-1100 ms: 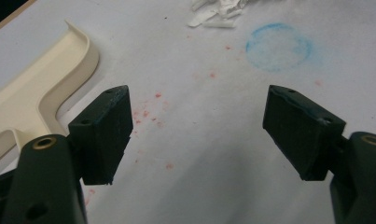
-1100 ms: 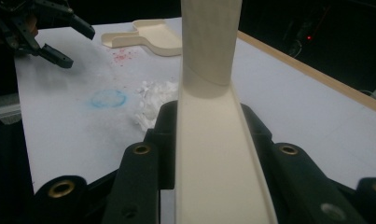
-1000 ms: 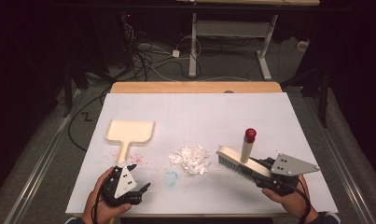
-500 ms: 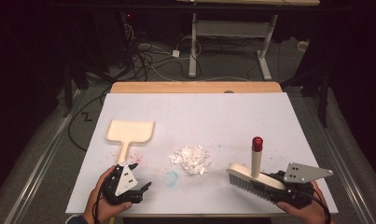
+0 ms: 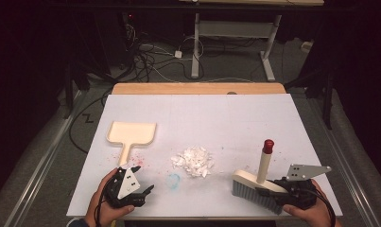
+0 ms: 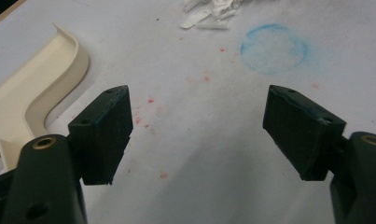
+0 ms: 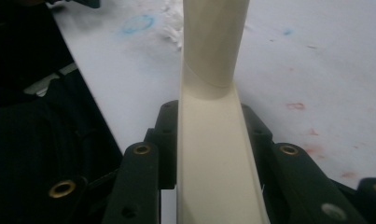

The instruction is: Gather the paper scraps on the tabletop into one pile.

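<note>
No words, labels, brands or numbers can be read on anything. The one sign-like mark is a pale blue ring [image 5: 173,179] drawn on the table [image 5: 216,118] beside the scraps [image 5: 194,161].

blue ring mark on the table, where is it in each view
High view: blue ring mark near the front edge, left of the paper scraps.
Left gripper view: upper right, beyond the open jaws.
Right gripper view: upper left.
Shared landmark: the paper scraps beside it.
</note>
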A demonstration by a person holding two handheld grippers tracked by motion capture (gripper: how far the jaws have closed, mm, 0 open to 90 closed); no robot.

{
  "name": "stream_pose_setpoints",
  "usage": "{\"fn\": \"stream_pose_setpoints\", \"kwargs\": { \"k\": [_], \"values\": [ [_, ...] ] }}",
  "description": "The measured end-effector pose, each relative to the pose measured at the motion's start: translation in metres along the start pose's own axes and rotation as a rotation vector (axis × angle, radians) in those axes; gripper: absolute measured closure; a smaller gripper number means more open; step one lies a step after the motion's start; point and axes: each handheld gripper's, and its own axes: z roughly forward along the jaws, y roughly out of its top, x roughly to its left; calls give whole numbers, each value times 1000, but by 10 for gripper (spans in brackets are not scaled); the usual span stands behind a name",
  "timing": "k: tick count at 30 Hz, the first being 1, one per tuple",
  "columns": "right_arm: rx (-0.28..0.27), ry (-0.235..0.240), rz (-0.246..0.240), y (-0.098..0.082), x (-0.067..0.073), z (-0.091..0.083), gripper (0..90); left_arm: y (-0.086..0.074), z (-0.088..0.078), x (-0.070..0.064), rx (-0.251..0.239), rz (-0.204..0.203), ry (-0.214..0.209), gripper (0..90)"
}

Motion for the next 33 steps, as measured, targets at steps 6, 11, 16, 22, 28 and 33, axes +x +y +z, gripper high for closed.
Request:
{"fn": "stream_pose_setpoints", "kwargs": {
  "k": [6, 11, 16, 22, 28, 33],
  "values": [
    [17, -54, 24, -4, -13, -5, 672, 1, 2, -2, 10, 14, -12, 228],
    [66, -31, 39, -4, -24, -12, 670, 1, 1, -3, 8, 14, -13, 228],
    [115, -38, 54, 1, -38, -5, 629, 1, 3, -3, 11, 16, -17, 228],
    [160, -90, 71, 12, -56, 10, 548, 1, 4, -3, 19, 16, -19, 228],
    [182, -109, 25, 25, -74, 17, 483, 1, 5, -4, 25, 17, -22, 222],
    [237, -138, -40, 32, -90, 22, 449, 1, 6, -4, 25, 14, -30, 219]
  ]
}}
